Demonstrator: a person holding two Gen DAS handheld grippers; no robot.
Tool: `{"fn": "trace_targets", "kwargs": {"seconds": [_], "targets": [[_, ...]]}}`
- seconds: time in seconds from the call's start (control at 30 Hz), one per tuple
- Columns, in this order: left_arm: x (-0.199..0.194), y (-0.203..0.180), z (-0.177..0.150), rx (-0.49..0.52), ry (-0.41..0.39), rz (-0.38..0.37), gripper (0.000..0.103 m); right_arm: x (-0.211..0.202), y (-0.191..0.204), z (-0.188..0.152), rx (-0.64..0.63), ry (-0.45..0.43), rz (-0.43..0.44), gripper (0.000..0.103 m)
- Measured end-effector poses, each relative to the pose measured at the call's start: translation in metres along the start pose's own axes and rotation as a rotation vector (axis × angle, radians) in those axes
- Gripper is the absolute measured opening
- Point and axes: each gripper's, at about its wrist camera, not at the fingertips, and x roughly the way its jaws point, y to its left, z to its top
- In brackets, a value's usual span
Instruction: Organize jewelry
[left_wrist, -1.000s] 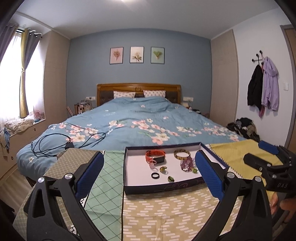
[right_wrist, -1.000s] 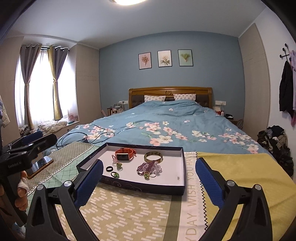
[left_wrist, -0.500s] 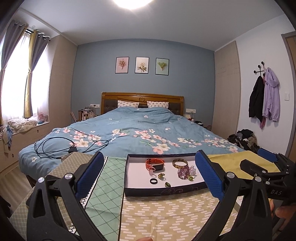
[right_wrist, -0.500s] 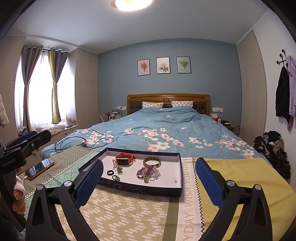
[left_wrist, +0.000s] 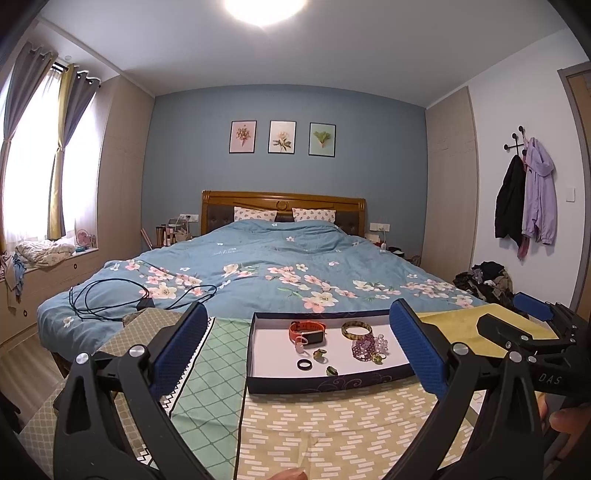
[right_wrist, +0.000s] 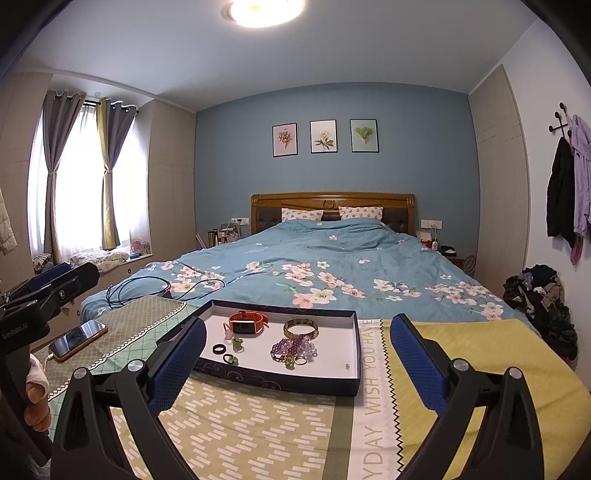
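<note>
A shallow dark blue tray (left_wrist: 258, 386) (right_wrist: 354, 384) with a white floor sits on the patterned tablecloth. In it lie an orange watch (left_wrist: 306, 330) (right_wrist: 245, 324), a gold bangle (left_wrist: 355, 328) (right_wrist: 301, 328), purple beads (left_wrist: 364, 347) (right_wrist: 293, 347), a black ring (left_wrist: 304, 364) (right_wrist: 218, 348) and small green rings (left_wrist: 320, 354) (right_wrist: 232, 359). My left gripper (left_wrist: 297, 345) is open and empty, short of the tray. My right gripper (right_wrist: 295, 356) is open and empty, also short of the tray.
The cloth-covered table (right_wrist: 258, 435) stands at the foot of a blue floral bed (left_wrist: 277, 269). A phone (right_wrist: 77, 339) lies at the table's left. A cable (left_wrist: 110, 295) lies on the bed. Clothes are piled on the floor at right (right_wrist: 543, 299).
Both cameras have tilted upward, so the tray sits lower in each view and more ceiling shows. The jewelry has not moved.
</note>
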Motion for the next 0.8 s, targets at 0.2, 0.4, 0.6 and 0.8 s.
{"fn": "trace_targets", "kwargs": {"seconds": [0.2,0.4,0.6,0.8], "targets": [[-0.001,-0.001,0.0,0.001,-0.005,-0.006,0.097,-0.005,-0.001,0.002,0.002,-0.019,0.0,0.096],[-0.003,-0.002,-0.001,0.004,-0.013,-0.005,0.097,-0.01,0.0,0.004,-0.002,-0.047,-0.004,0.096],[-0.003,-0.002,-0.002,0.006,-0.015,-0.004,0.097,-0.013,0.0,0.005,0.001,-0.059,0.0,0.096],[-0.005,-0.002,-0.003,0.008,-0.021,-0.002,0.097,-0.014,0.001,0.005,0.003,-0.065,0.001,0.096]]}}
